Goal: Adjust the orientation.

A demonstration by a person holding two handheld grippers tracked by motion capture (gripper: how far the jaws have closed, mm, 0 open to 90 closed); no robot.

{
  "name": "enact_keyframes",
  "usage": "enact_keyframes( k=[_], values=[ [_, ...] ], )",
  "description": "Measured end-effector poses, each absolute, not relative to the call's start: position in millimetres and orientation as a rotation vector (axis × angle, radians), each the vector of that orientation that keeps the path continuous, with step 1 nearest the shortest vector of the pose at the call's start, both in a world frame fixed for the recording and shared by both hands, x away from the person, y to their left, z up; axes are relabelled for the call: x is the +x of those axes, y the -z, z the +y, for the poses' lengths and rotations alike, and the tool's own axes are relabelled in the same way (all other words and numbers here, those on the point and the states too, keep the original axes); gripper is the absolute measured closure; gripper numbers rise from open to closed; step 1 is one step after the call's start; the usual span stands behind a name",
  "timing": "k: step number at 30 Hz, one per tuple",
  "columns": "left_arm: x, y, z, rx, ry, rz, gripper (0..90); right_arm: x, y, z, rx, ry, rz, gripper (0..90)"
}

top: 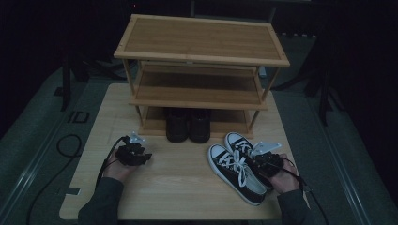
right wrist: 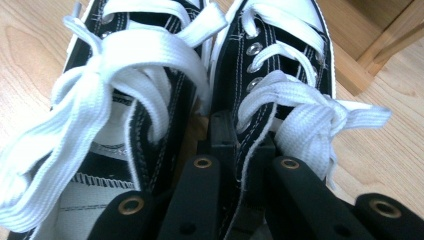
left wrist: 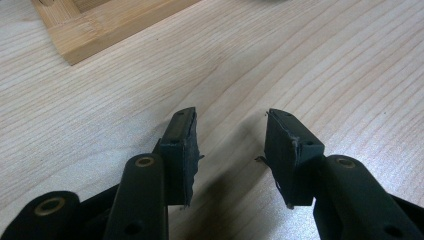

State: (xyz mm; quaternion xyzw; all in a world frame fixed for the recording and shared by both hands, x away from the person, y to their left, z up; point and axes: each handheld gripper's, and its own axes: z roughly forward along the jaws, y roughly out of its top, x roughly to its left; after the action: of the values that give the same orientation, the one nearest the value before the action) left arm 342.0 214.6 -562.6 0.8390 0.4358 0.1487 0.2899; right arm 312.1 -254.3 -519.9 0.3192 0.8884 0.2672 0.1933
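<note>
The right gripper (right wrist: 240, 150) is clamped on the inner collar of the right-hand black canvas sneaker (top: 256, 157). Its mate (top: 234, 173) lies touching alongside, toes toward the bamboo shoe rack (top: 202, 56). The left gripper (left wrist: 230, 150) waits half-open and empty on the table (top: 178, 187).

Dark sleeves (top: 101, 204), black fingers (left wrist: 182, 150), brass rivets

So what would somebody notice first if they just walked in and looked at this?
Probably the black sneakers with big white laces, lying side by side at the right of the table. The right gripper is pinching the collar of one of them. Behind stands a wooden shoe rack with a dark pair of shoes on its lowest shelf, while the left gripper rests open over bare wood.
</note>
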Motion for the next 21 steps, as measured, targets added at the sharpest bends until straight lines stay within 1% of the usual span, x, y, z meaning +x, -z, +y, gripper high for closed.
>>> enact_keyframes(
  k=[1,2,3,8,12,18,21],
  values=[
    [342.0,562.6,214.5,2.238,-0.397,1.163,56.8,311.9,520.0,-254.1,0.895,-0.751,2.494,86.1],
    [341.9,562.6,214.4,2.238,-0.398,1.163,56.8,312.9,519.4,-255.8,0.903,-0.767,2.512,82.6],
    [341.9,562.7,214.3,2.238,-0.397,1.162,56.8,312.9,519.4,-255.8,0.903,-0.767,2.512,82.6],
    [341.9,562.7,214.3,2.236,-0.398,1.163,56.8,311.4,516.2,-259.9,0.925,-0.743,2.543,70.3],
    [341.8,562.7,214.4,2.236,-0.398,1.163,56.8,307.7,509.4,-261.2,0.935,-0.735,2.544,64.7],
    [341.7,562.8,214.1,2.236,-0.399,1.163,56.7,305.1,501.6,-266.6,0.955,-0.756,2.554,59.9],
    [341.8,562.7,214.5,2.236,-0.397,1.163,56.7,302.6,497.5,-270.0,0.97,-0.778,2.551,55.8]
  ],
)
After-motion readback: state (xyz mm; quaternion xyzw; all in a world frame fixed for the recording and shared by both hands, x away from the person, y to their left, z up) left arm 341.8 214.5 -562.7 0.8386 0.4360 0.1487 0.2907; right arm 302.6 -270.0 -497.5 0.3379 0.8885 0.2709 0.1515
